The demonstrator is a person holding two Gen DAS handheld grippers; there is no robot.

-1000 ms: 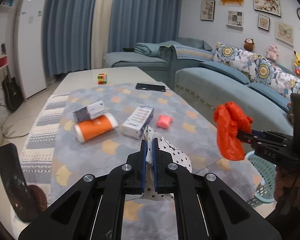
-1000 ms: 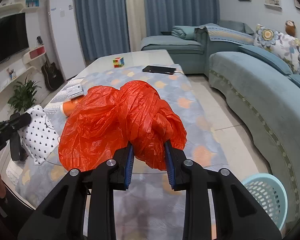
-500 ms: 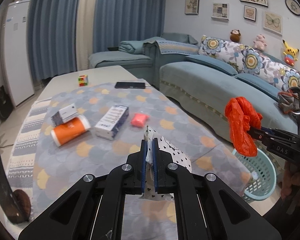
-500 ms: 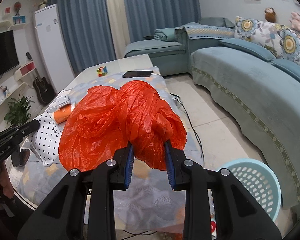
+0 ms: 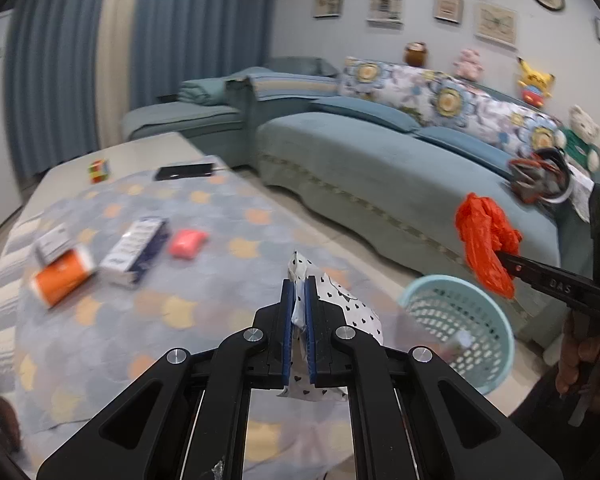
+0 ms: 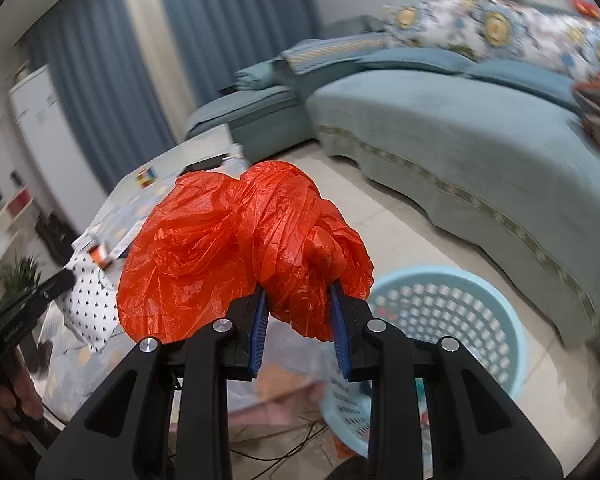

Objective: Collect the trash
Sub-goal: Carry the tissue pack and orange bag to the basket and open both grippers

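Observation:
My left gripper [image 5: 299, 292] is shut on a white wrapper with black hearts [image 5: 340, 300], held over the table's near end; the wrapper also shows in the right wrist view [image 6: 86, 304]. My right gripper [image 6: 300, 304] is shut on a crumpled orange plastic bag [image 6: 236, 248], held in the air just left of and above a light blue perforated basket [image 6: 460, 320]. In the left wrist view the orange bag [image 5: 486, 236] hangs above the basket [image 5: 460, 332], which stands on the floor between table and sofa.
On the patterned tablecloth [image 5: 204, 272] lie an orange can [image 5: 62, 276], a small white box [image 5: 54, 238], a blue-white box [image 5: 136, 248], a pink packet [image 5: 188, 242], a phone [image 5: 184, 171] and a puzzle cube [image 5: 99, 170]. A teal sofa [image 5: 380, 160] runs along the right.
Both grippers have swung right towards the basket. The basket now shows larger and closer in both views, and the orange bag hangs nearer over it. Both grips are unchanged.

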